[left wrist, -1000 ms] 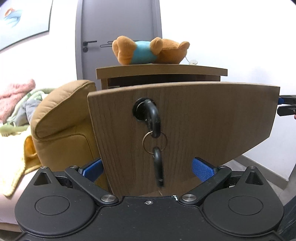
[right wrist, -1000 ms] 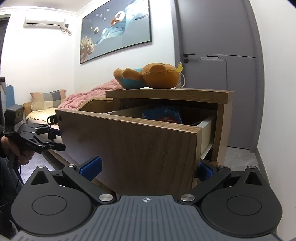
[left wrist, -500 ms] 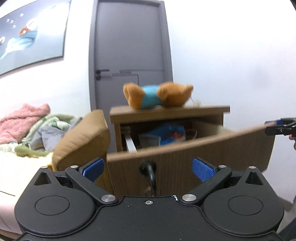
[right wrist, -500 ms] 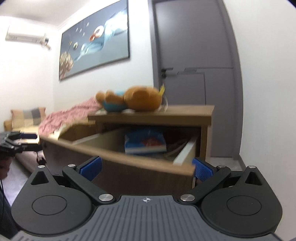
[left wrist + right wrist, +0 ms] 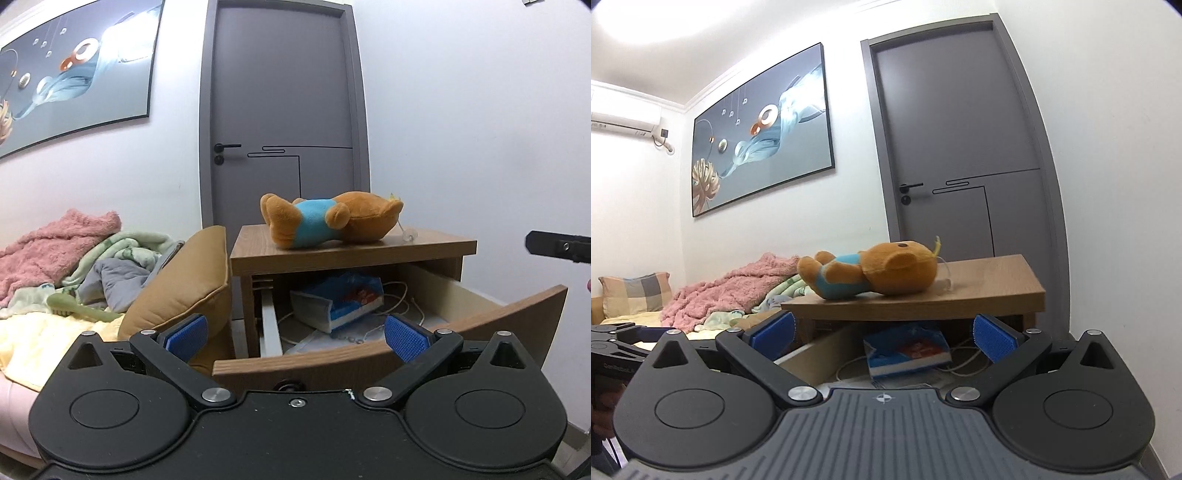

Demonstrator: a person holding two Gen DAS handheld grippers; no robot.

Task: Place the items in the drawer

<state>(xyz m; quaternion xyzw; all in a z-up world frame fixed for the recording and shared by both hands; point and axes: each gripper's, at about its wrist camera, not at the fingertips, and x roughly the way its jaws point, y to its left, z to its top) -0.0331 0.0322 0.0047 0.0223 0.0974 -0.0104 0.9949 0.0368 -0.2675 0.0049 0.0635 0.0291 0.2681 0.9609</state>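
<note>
A brown plush bear in a blue shirt (image 5: pixel 328 223) (image 5: pixel 873 273) lies on its side on top of the wooden nightstand (image 5: pixel 436 245) (image 5: pixel 997 280). Below it the drawer (image 5: pixel 517 314) (image 5: pixel 809 354) stands pulled out, holding a blue book (image 5: pixel 338 302) (image 5: pixel 908 349) and white cords. My left gripper (image 5: pixel 295 334) is open in front of the drawer, with nothing between its blue pads. My right gripper (image 5: pixel 882 334) is open too, empty, facing the nightstand from the right side. The right gripper's tip (image 5: pixel 557 246) shows at the left wrist view's right edge.
A tan cushion (image 5: pixel 184 284) leans against the nightstand's left side. A bed with pink, green and grey blankets (image 5: pixel 66 258) (image 5: pixel 738 291) lies to the left. A grey door (image 5: pixel 280 122) (image 5: pixel 960 155) stands behind the nightstand. A framed picture (image 5: pixel 764 129) hangs on the wall.
Both grippers have risen from facing the drawer front to above it, so the drawer's inside and the nightstand top now show. The drawer stays pulled out.
</note>
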